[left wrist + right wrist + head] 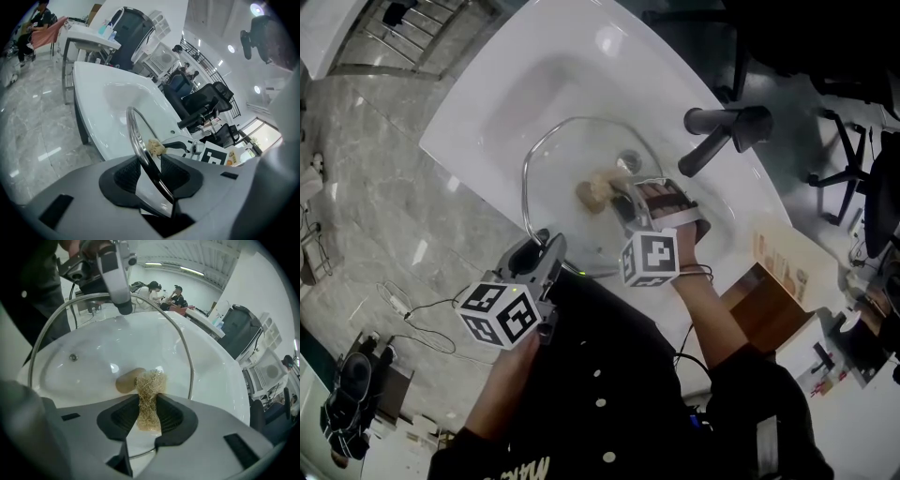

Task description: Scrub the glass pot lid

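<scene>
Slippage at the rim is the main risk. The left tongs (152, 174) are clamped on the steel-edged rim of the glass pot lid (567, 178), which is held tilted over the white sink (478, 112), and that narrow bite seems to carry it alone. A firm push from the other side could lever the lid loose and drop it into the basin. Further right, the right tongs (149, 414) pinch a straw-coloured scrubber (150, 385) at the glass, just beside the tan knob (124, 381). A hard stroke could pull the wad free, or knock the faucet (722, 131) nearby. Whether the lid's lower edge rests on the basin is unclear, and dirt on the clear glass cannot be made out.
</scene>
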### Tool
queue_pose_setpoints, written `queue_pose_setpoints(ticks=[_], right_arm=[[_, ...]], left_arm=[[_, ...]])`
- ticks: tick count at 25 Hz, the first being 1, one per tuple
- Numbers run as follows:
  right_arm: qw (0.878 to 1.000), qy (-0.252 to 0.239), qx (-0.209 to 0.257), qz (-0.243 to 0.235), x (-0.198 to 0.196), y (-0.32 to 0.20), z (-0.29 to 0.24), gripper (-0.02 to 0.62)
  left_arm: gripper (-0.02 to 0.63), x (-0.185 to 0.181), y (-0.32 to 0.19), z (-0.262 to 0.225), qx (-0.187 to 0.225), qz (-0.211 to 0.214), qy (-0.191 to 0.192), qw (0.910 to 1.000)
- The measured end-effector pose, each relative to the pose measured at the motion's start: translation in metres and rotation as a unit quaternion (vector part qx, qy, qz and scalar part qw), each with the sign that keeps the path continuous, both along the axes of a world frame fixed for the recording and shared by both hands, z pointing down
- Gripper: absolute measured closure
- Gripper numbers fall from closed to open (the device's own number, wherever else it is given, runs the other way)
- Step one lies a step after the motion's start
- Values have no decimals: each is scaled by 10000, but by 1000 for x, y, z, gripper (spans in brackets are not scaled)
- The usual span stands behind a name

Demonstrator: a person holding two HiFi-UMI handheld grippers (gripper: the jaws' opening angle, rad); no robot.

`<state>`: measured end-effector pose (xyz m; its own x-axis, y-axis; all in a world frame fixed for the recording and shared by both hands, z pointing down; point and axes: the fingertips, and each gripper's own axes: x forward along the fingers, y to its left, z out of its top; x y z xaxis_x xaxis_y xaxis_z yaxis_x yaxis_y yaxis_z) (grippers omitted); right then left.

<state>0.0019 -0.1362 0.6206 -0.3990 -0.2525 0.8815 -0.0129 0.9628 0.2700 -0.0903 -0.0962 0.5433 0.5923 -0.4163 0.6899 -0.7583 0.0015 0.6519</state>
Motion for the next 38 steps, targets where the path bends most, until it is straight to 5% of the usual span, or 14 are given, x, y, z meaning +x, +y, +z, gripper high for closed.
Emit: queue_pose_setpoints(ticks=[6,15,25,28,32,38], right_arm=[[9989,279,-351,-169,24,27,0,469],[9839,681,-1514,-664,57,73,-11,469],[9705,940,-1701,-1424,64,87,-17,469],[9763,852,-1509,-1300,61,79,-19,468],[9966,27,-596,-560,30,26,-38,468],[9950,-831,523,-164,-30,-39,-50,466]], left_arm=[[454,0,0,-1,23,-18,6,10000],[456,1,0,-2,53,-26,-16,10000],[457,1,-1,-2,60,-55,-36,10000],[457,1,0,-3,63,-51,-61,9999],[459,0,0,-1,30,-87,-46,9999],[457,0,1,0,33,-92,-71,9999]])
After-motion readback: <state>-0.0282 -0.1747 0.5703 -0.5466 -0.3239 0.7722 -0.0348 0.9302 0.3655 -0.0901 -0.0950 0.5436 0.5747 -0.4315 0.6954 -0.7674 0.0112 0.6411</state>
